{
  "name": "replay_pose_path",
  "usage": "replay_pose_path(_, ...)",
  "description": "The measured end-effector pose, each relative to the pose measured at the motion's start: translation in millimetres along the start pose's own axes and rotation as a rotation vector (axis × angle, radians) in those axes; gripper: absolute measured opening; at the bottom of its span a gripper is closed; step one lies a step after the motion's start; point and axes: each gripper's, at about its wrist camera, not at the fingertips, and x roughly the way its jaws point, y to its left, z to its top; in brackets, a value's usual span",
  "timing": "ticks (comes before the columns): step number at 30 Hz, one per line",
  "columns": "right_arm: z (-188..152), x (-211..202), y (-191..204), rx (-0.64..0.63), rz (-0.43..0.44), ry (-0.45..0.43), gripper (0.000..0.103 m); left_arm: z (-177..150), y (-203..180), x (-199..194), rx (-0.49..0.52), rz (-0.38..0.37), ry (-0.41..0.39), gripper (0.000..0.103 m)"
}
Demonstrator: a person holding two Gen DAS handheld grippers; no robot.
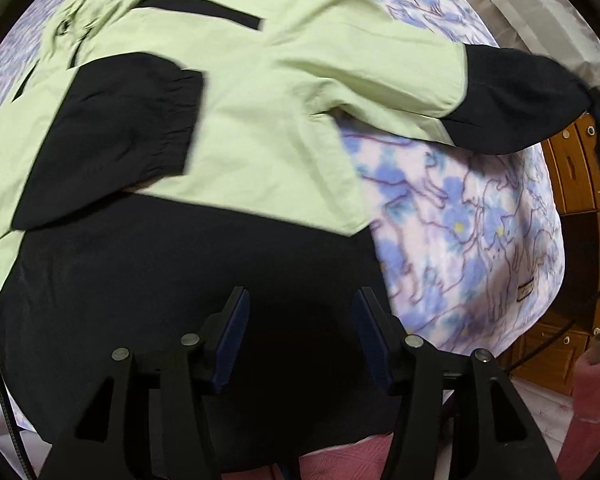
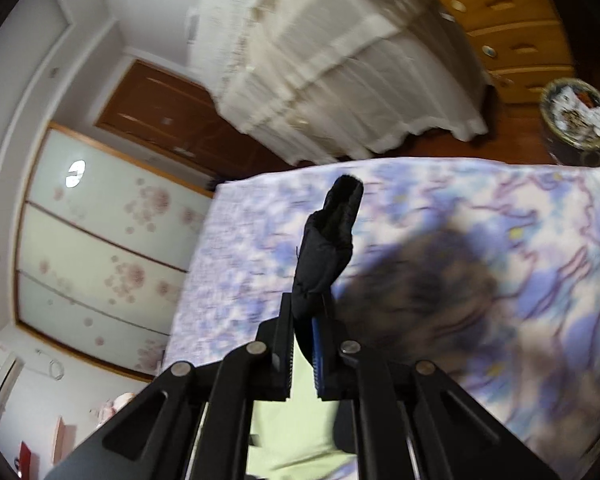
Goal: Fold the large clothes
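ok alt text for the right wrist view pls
The right tongs are shut on a black sleeve cuff lifted above a floral bedspread. Pale green jacket fabric hangs below; behind are a curtain and wooden drawers.

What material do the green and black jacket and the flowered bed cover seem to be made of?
Jacket: probably thin woven synthetic or cotton blend, matte; it shows crisp creases and a gathered elastic cuff. Bed cover: likely soft fleece or plush, with a fuzzy printed surface, though blur leaves this uncertain.

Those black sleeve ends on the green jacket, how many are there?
2. One black cuff lies folded across the jacket's chest; the other cuff is lifted off the bed, pinched in the right gripper.
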Motion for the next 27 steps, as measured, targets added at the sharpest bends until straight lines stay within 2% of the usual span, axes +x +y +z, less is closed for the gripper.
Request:
replay_pose_path(4, -29, -14, 53, -0.033, 0.059, -0.011, 0.007, -14, 44, -20, 0.013, -0.036, -0.033, 0.055)
replay_pose_path(9, -77, -25, 118, -0.078, 0.191, -0.027, 0.007, -21, 103, -44, 0.04, -0.013, -0.076, 0.056)
replay_pose_path(13, -124, -18, 164, -0.121, 0.295, 0.002, 0.007, -20, 163, -65, -0.009, -0.013, -0.123, 0.059)
replay_pose_path(17, -173, -1, 200, -0.191, 0.334, 0.049, 0.007, -18, 217, -80, -0.098, -0.034, -0.159, 0.063)
replay_pose_path(19, -200, 10, 216, -0.237, 0.318, 0.091, 0.007, -19, 237, -85, -0.147, -0.091, -0.166, 0.063)
replay_pose_path(21, -233, 26, 227, -0.301, 0.258, 0.136, 0.007, -21, 255, -91, -0.187, -0.138, -0.186, 0.064)
replay_pose_path(27, -338, 86, 219, -0.454, 0.075, 0.36, 0.007, -27, 289, -88, -0.264, -0.144, -0.229, 0.066)
